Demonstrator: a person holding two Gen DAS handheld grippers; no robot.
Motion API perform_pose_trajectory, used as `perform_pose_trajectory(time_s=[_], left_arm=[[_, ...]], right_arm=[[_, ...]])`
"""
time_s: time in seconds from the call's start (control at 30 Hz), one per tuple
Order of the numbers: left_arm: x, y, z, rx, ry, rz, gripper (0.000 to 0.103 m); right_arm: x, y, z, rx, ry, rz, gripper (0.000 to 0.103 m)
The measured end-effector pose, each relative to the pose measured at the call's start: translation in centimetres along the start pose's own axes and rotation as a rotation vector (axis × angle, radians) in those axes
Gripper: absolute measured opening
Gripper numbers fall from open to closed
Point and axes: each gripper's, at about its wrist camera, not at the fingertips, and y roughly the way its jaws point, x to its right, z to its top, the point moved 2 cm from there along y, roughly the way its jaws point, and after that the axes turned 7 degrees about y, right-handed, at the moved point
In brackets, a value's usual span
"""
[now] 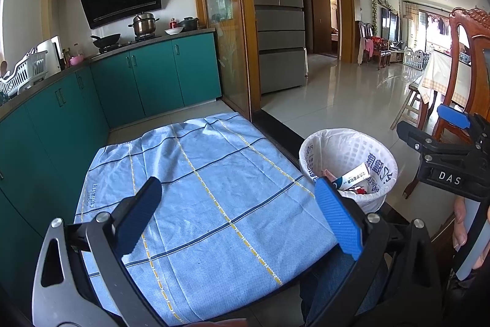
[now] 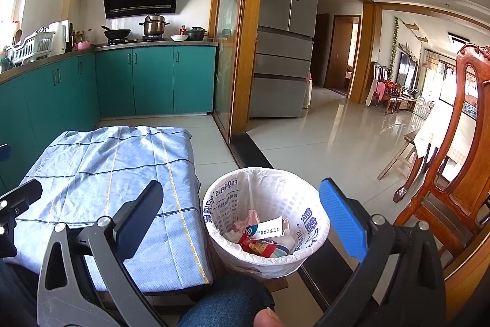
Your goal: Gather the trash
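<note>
Both grippers released, jaws spread wide, nothing held. Left gripper [image 1: 235, 213] hovers over the table [image 1: 196, 192], which is covered by a blue checked cloth [image 2: 101, 173]. Right gripper [image 2: 245, 216] hovers above the trash bin [image 2: 266, 256], which stands on the floor just beside the table's right edge.

Bin is white with a white printed liner bag [image 1: 379, 167]. Trash inside: a white carton [image 2: 269, 230] lying on top, a pinkish crumpled wrapper [image 2: 249, 218] behind it, red packaging [image 2: 260, 249] below.

In the left wrist view the right gripper [image 1: 441, 143] shows at the right edge, beside a wooden chair [image 2: 453, 173]. Person's knee in jeans [image 2: 226, 305] sits at the bottom, between table and bin. Teal kitchen cabinets [image 1: 159, 72] behind the table, fridge [image 2: 284, 36] further back.
</note>
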Motion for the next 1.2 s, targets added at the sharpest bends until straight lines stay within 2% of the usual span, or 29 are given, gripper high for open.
perform_pose_trajectory(time_s=[0.9, 1.1, 1.2], left_arm=[[0.5, 0.8, -0.2, -0.012, 0.012, -0.012, 0.100], [0.6, 2.0, -0.4, -0.040, 0.010, -0.019, 0.100], [-0.1, 3.5, -0.6, -0.057, 0.015, 0.011, 0.100]], right_arm=[[0.2, 0.2, -0.2, -0.008, 0.003, 0.001, 0.100], [0.3, 1.2, -0.5, -0.022, 0.001, 0.000, 0.100], [0.2, 1.1, -0.3, -0.013, 0.010, 0.022, 0.100]])
